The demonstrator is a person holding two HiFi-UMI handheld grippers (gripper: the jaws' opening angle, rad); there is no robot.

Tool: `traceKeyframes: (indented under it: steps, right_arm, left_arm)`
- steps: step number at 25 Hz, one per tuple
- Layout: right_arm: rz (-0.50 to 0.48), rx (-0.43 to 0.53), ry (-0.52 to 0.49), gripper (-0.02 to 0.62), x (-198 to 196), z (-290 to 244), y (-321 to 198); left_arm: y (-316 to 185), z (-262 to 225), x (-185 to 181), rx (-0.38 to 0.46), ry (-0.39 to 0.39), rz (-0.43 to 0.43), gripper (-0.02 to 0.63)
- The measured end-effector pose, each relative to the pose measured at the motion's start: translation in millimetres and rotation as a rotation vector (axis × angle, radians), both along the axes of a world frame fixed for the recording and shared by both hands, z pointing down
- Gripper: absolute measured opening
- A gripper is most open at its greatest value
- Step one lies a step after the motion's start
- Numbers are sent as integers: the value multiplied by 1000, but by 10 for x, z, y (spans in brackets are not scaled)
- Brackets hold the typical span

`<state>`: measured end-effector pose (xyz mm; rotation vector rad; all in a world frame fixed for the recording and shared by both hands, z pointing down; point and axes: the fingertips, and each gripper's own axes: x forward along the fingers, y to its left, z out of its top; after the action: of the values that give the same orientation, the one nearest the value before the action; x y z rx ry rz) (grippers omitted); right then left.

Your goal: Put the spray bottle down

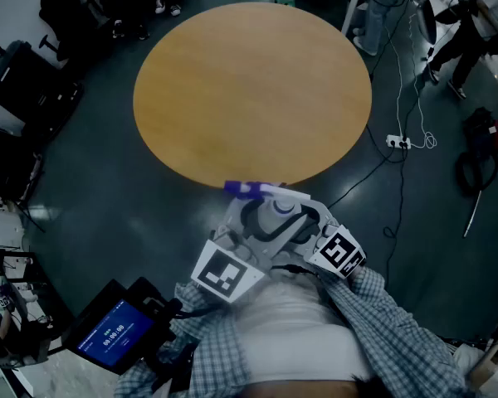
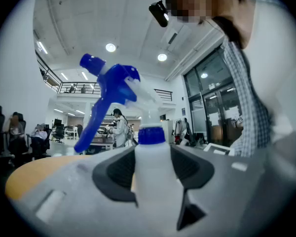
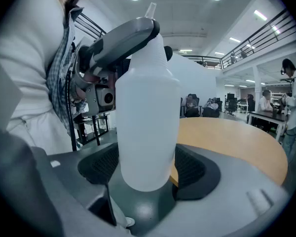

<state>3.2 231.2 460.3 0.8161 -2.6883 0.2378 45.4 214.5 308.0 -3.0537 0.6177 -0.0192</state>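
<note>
Spray bottle, perhaps empty, in left gripper and right gripper.

A large open-plan office-lab: mezzanine railing, people seated at far desks, office chairs, cables across the floor.

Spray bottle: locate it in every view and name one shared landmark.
Head view: spray bottle lower centre, at the edge of the round wooden table.
Left gripper view: centre, neck between jaws, blue head above.
Right gripper view: centre, body between jaws.
Shared landmark: the table.
</note>
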Motion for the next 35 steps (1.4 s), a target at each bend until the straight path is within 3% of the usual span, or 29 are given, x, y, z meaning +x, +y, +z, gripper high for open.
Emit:
traceKeyframes:
  steps: [22, 27, 35]
  right_arm:
    - [7, 6, -11, 356, -38, -37, -114]
    - [-17, 21, -7, 356, 206, 26, -81]
    - [-53, 56, 24, 356, 240, 41, -442]
  left_arm:
    - [-92, -39, -30, 8, -4, -11, 216]
    - [-19, 22, 230, 25, -24, -15, 216]
    - [-349, 36, 207, 2, 3, -55, 213]
